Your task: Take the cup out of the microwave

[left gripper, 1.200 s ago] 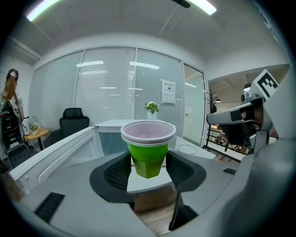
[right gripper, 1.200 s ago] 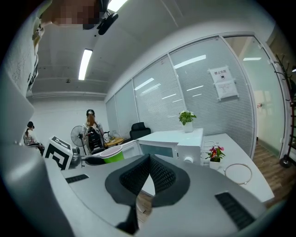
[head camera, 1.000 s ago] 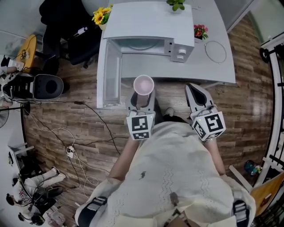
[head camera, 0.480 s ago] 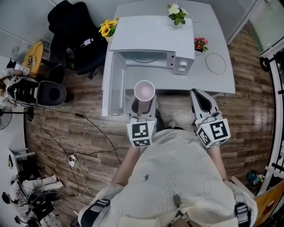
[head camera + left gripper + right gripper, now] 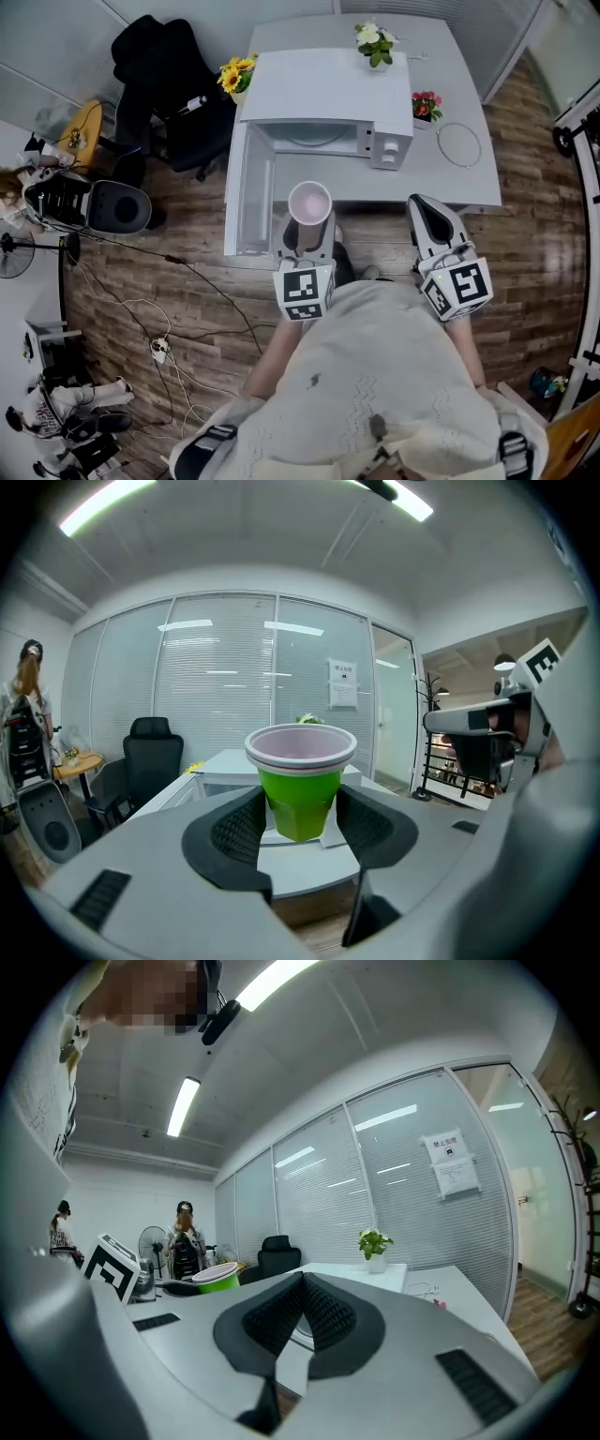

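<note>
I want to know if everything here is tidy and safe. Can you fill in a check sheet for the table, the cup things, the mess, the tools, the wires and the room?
Surface: white table, mostly bare beside the microwave.
Job's things: microwave with its door swung open; green cup outside it, upright.
Clutter: yellow flowers, white flowers, pink flowers.
Grippers: left tool shut on the cup; right tool shut, empty.
Cables: thin loop on the table; loose wires across the wooden floor.
Surroundings: black chair, glass wall with blinds, a person standing far off.
</note>
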Motion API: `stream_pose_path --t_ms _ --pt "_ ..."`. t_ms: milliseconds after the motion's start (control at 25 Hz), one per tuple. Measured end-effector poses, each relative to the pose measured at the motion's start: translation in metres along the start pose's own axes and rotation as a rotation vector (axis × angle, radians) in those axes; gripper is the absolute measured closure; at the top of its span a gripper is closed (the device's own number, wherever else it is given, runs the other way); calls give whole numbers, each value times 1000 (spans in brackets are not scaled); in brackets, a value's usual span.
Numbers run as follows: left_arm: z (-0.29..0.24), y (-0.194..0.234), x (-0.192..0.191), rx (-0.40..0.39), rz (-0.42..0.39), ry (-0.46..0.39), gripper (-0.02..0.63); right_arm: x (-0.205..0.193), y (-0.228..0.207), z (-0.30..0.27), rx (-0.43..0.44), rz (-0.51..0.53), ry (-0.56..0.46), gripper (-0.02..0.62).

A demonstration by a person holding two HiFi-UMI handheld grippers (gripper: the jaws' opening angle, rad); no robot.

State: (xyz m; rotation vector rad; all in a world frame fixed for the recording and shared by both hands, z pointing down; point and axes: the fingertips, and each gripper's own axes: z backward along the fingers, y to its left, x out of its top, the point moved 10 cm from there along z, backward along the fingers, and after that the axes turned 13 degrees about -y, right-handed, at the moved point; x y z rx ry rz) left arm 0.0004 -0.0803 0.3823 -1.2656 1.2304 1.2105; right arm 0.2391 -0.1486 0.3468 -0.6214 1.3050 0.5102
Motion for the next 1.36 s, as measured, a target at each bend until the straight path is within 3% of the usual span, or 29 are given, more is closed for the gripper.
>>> stream_pose_path --t_ms 1360 --pt "3 3 -14 0 6 32 348 -10 11 -1 11 -5 26 588"
